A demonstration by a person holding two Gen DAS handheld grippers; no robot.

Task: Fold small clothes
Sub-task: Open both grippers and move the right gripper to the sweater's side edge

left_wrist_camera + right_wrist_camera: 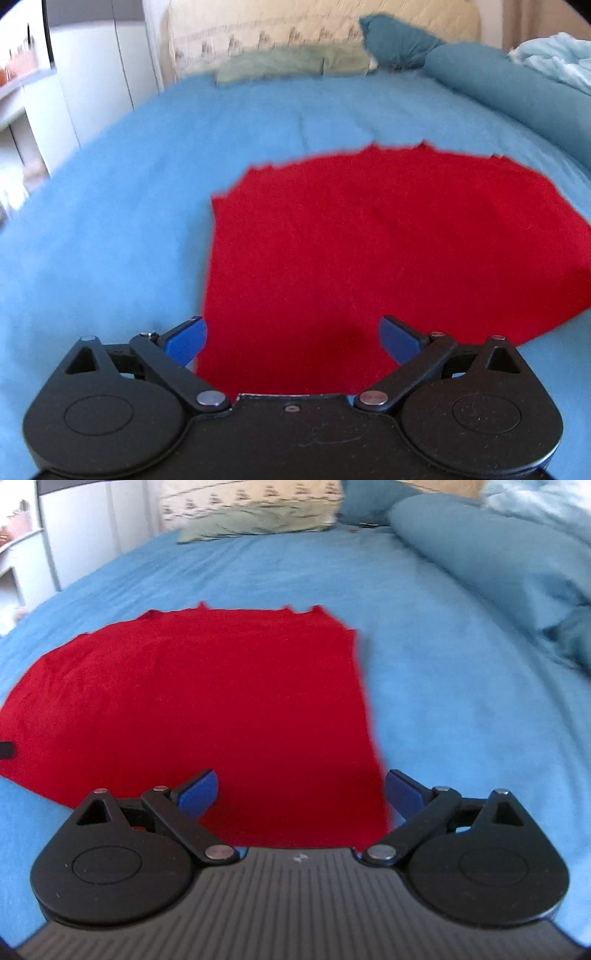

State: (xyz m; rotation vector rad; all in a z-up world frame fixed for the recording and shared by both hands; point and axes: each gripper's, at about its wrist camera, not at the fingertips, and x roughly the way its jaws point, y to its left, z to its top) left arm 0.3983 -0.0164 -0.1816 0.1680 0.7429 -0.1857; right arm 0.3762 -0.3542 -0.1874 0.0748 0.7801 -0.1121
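A red garment [369, 240] lies flat on the blue bed sheet [110, 221]. My left gripper [291, 341] is open and empty, just above the garment's near left corner, its left pad at the garment's left edge. In the right wrist view the same red garment [207, 701] spreads to the left. My right gripper [301, 794] is open and empty over the garment's near right corner, its right pad just past the right edge. Both views are a little blurred.
A rolled teal duvet [517, 99] lies along the right side of the bed and shows in the right wrist view [498, 554] too. A green pillow [291, 62] and a cream patterned pillow [251, 498] lie at the head. White furniture [92, 74] stands to the left.
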